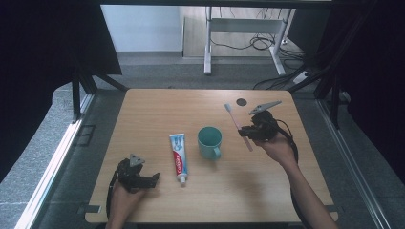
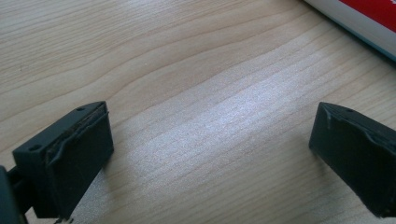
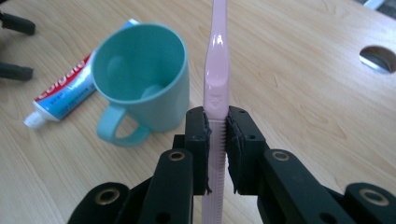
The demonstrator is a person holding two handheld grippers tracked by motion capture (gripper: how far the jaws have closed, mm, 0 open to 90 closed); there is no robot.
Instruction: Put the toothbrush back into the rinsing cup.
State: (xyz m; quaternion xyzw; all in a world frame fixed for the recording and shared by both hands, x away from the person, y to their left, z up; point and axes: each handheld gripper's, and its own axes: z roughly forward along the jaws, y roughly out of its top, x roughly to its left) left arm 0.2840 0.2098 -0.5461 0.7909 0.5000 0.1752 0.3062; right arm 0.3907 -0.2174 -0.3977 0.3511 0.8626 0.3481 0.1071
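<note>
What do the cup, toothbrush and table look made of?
Cup: likely plastic, teal, smooth semi-matte, with a soft sheen and a moulded one-piece handle.
Toothbrush: likely plastic, pale pink, glossy with a highlight along the handle, ribbed lower down, clamped in the right gripper.
Table: light wood grain, matte; could be laminate or veneer, cannot tell which.

In the right gripper view, the pink toothbrush (image 3: 218,70) loses its head past the top edge, beyond the teal cup (image 3: 144,79). The toothpaste tube (image 3: 70,88) lies partly hidden behind that cup. In the left gripper view, the tube (image 2: 369,16) is cut off by the corner.
</note>
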